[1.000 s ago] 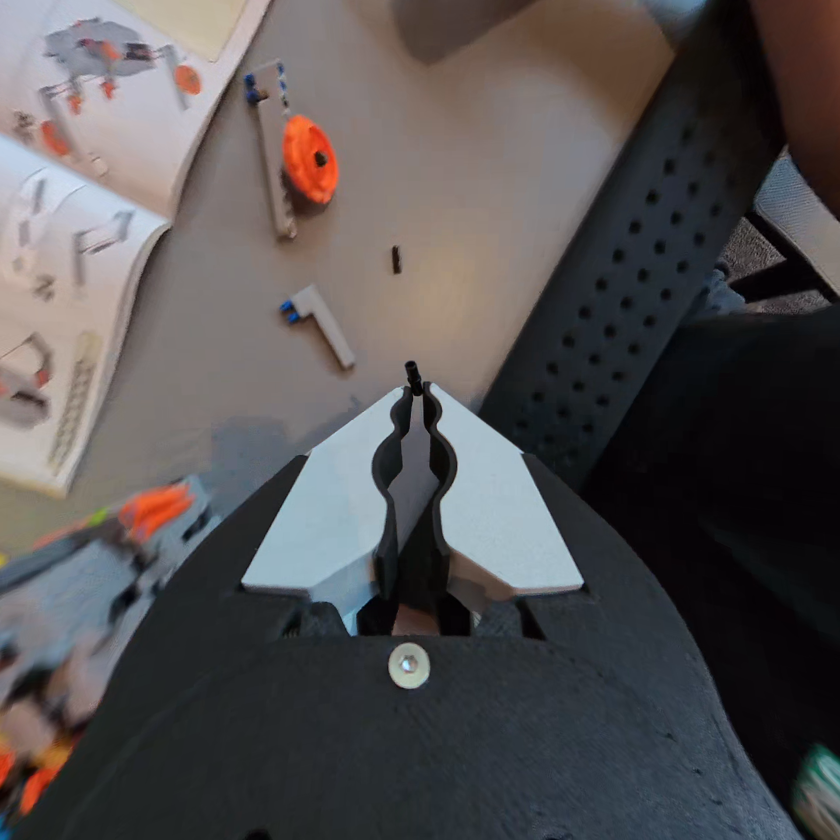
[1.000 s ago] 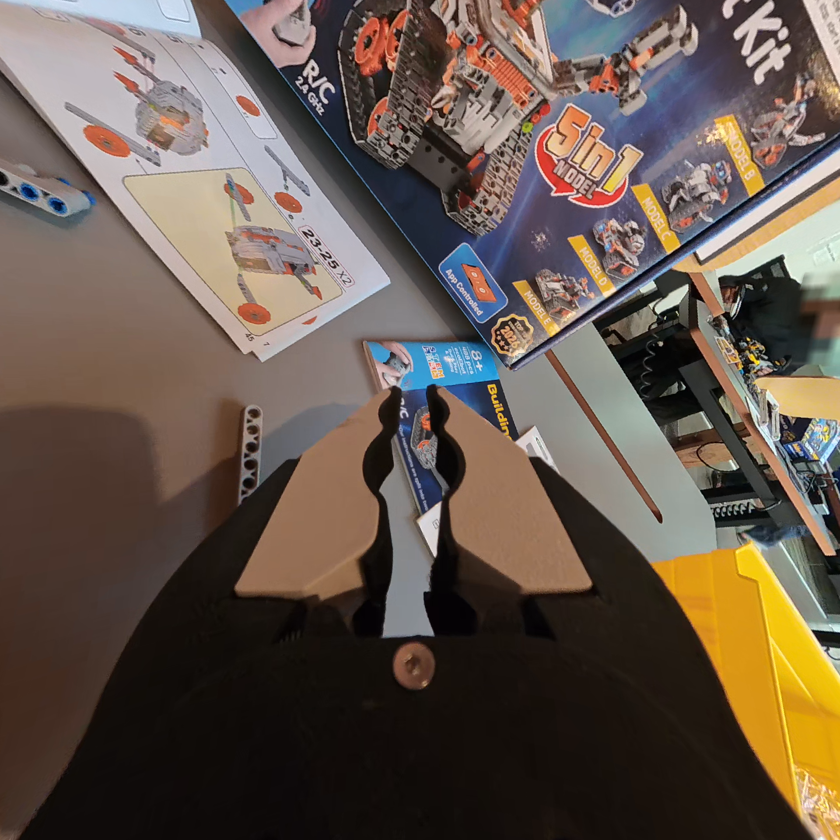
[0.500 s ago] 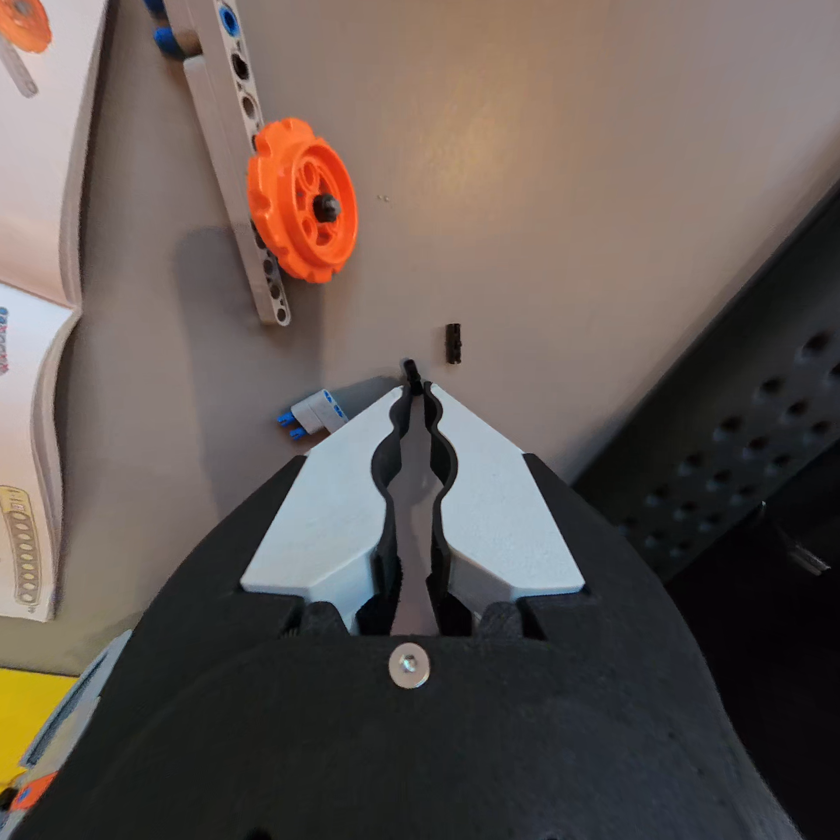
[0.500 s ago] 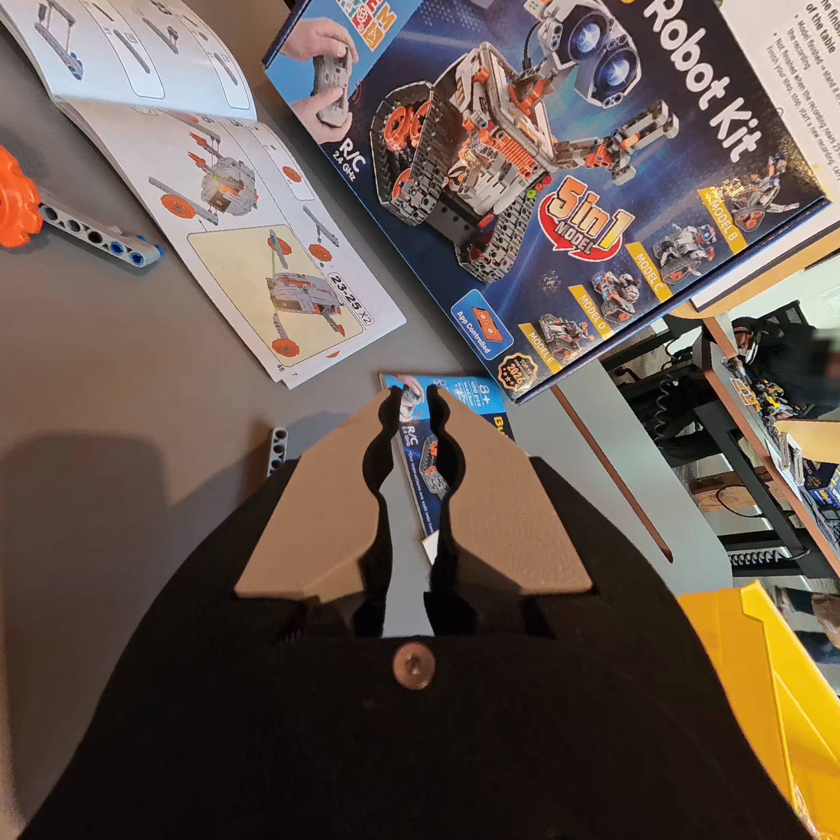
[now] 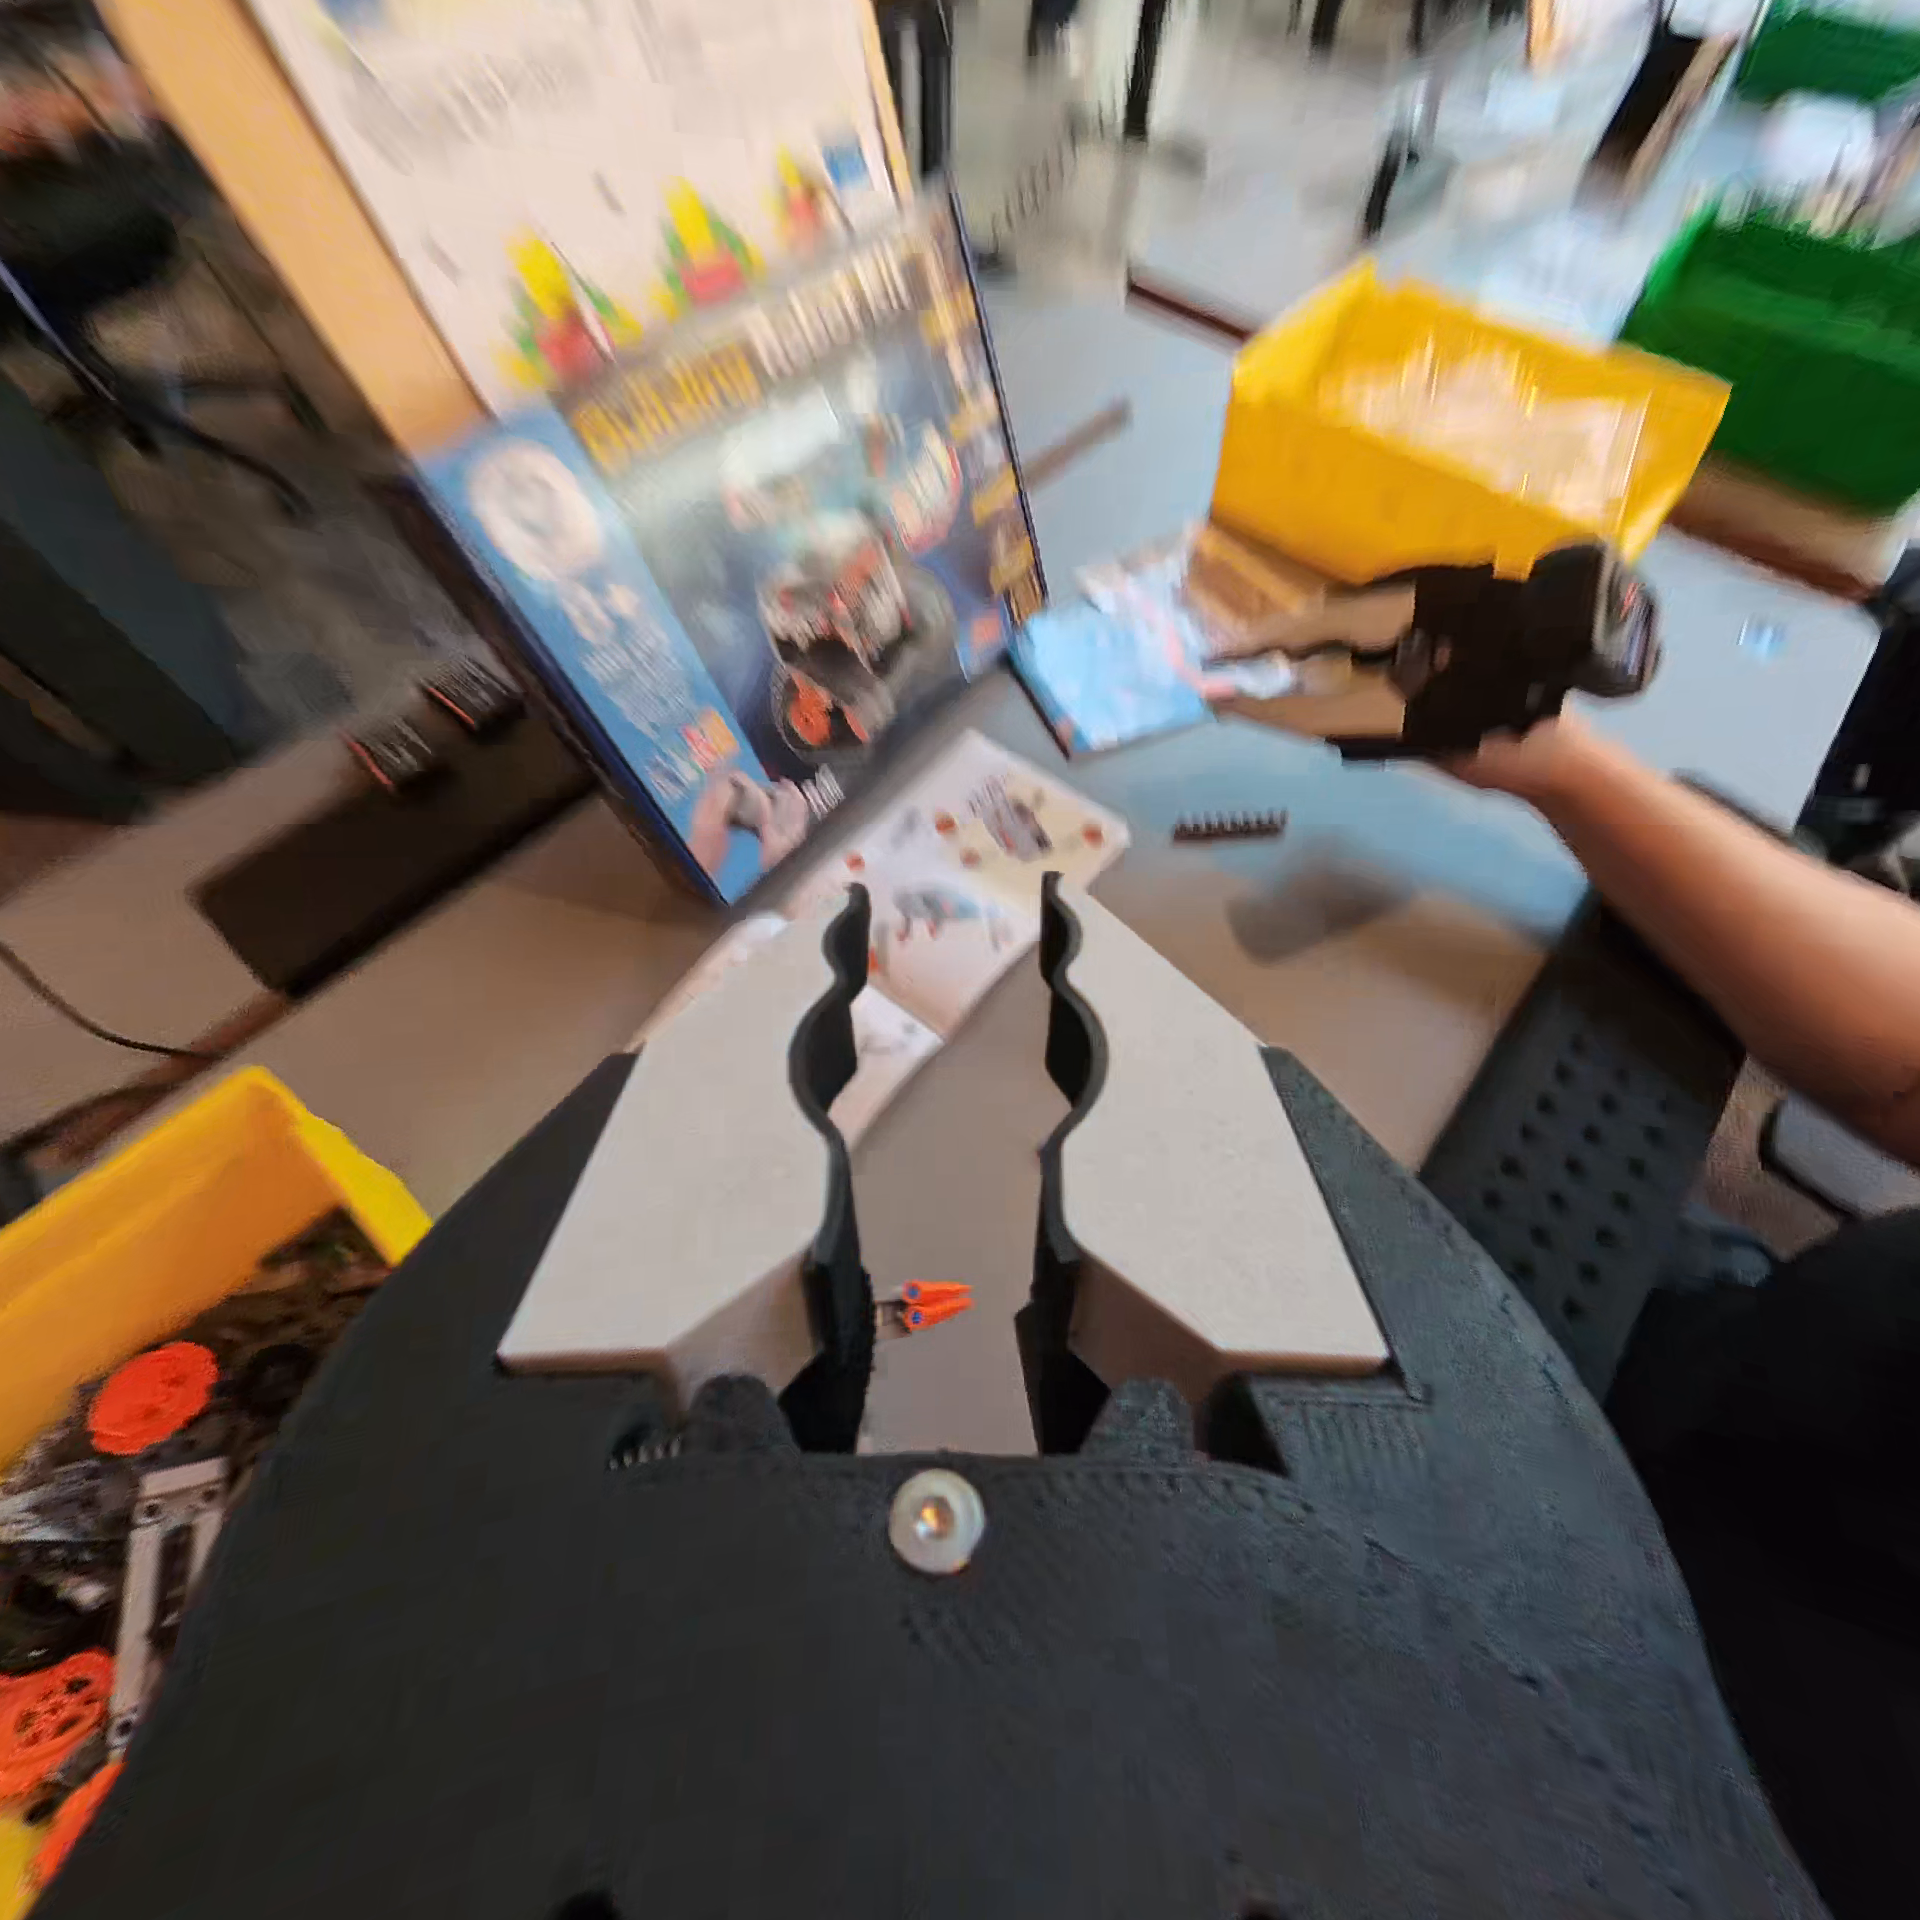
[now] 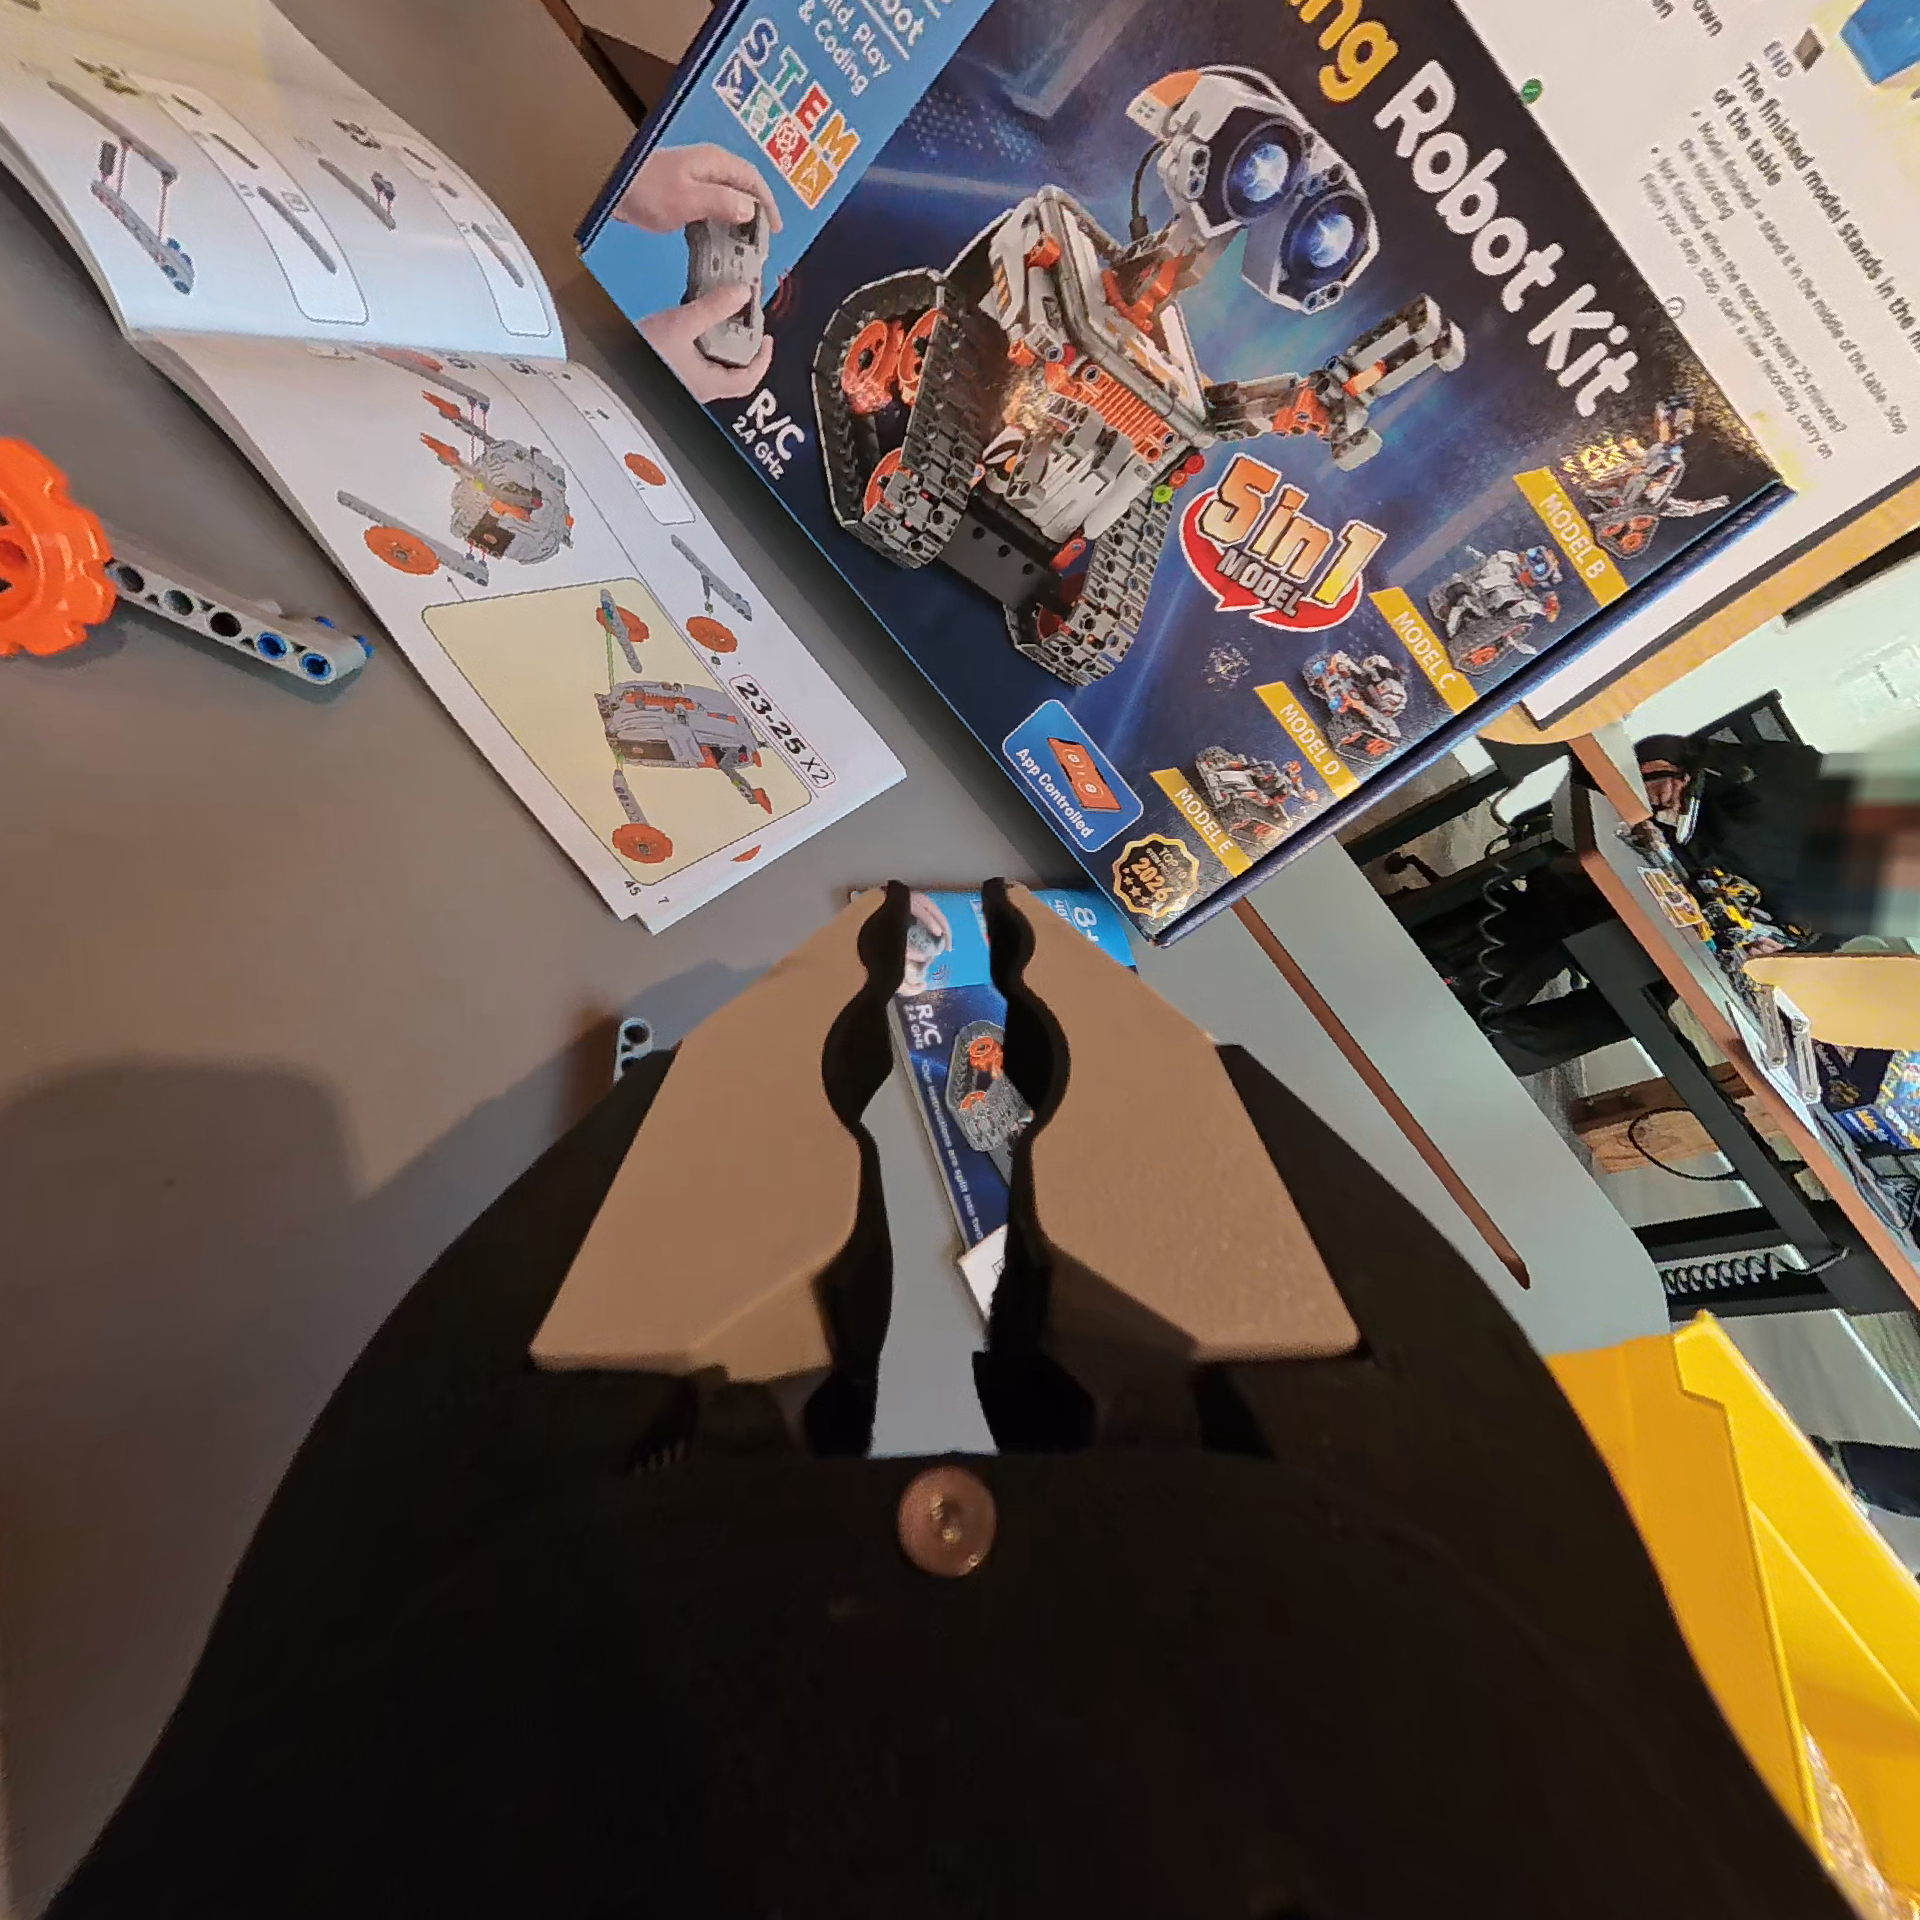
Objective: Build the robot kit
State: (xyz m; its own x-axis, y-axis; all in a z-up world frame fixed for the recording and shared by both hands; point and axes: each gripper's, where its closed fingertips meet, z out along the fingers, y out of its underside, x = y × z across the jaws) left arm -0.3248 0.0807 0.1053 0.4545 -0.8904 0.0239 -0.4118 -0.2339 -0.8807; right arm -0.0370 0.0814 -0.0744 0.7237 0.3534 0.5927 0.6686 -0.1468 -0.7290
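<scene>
left gripper (image 5: 948, 914) open over booklet (image 5: 977, 894), right gripper (image 6: 940, 894) ajar

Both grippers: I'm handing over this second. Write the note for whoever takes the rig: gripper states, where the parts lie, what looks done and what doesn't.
Left gripper: open, empty, raised above the table; its view is blurred. A small orange piece shows on the table between its fingers. A yellow bin of parts is at its left.
Right gripper: narrowly open, empty, above the blue leaflet, with a short grey beam just to the left.
Done: the orange wheel sits on the long grey beam, beside the open instruction booklet.
Not done: both loose pieces lie ungripped.
</scene>
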